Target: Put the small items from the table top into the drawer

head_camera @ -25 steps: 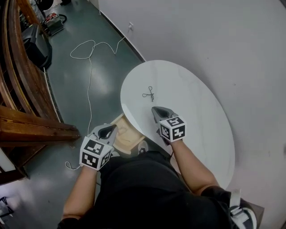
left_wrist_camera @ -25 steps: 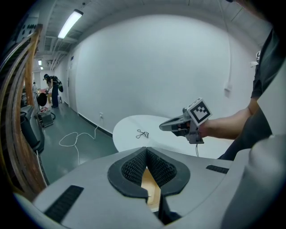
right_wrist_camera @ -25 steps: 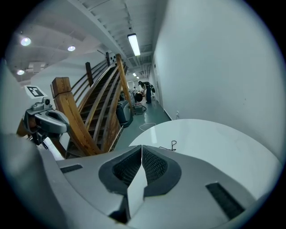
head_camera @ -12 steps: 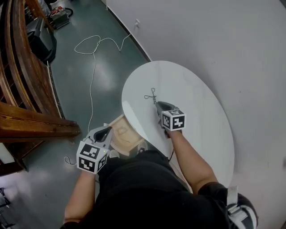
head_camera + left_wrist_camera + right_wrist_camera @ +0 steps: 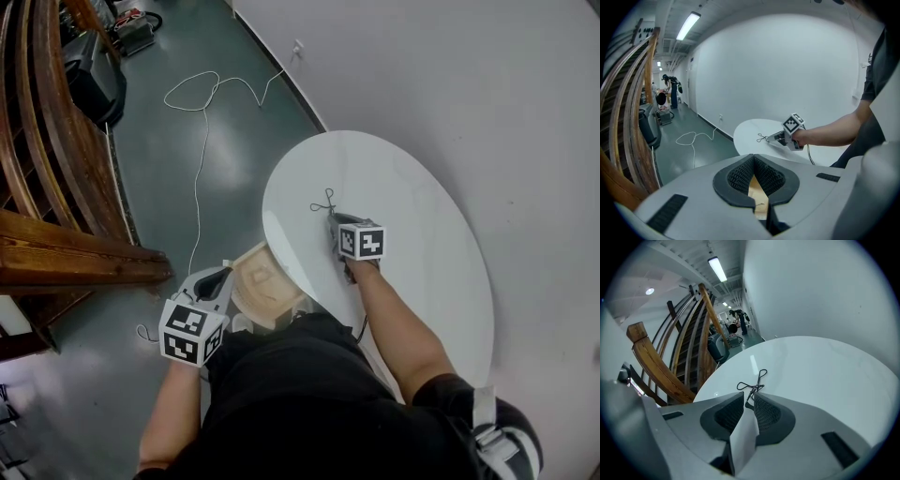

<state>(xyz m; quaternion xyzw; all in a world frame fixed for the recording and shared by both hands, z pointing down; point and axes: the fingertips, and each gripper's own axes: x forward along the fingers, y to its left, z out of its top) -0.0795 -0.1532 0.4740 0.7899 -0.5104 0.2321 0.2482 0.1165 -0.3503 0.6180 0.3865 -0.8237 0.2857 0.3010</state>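
1. A wire eyelash curler was pictured lying flat on the white oval table, near the edge that faces the open wooden drawer.
2. The right gripper was held low over the table. Its jaws were drawn in on the curler's near end, which was caught between their tips, while the two loop handles pointed away.
3. The left gripper was held beside the drawer, well apart from the table. Its jaws were seen pressed together at the tips with nothing between them.
4. The curler was judged to be light, stiff and thin, and likely to slip or swing on smooth metal.
5. A hold near the hinge, where the wires cross, was thought steadier than one on the very end.
6. No other small items could be made out on the table.
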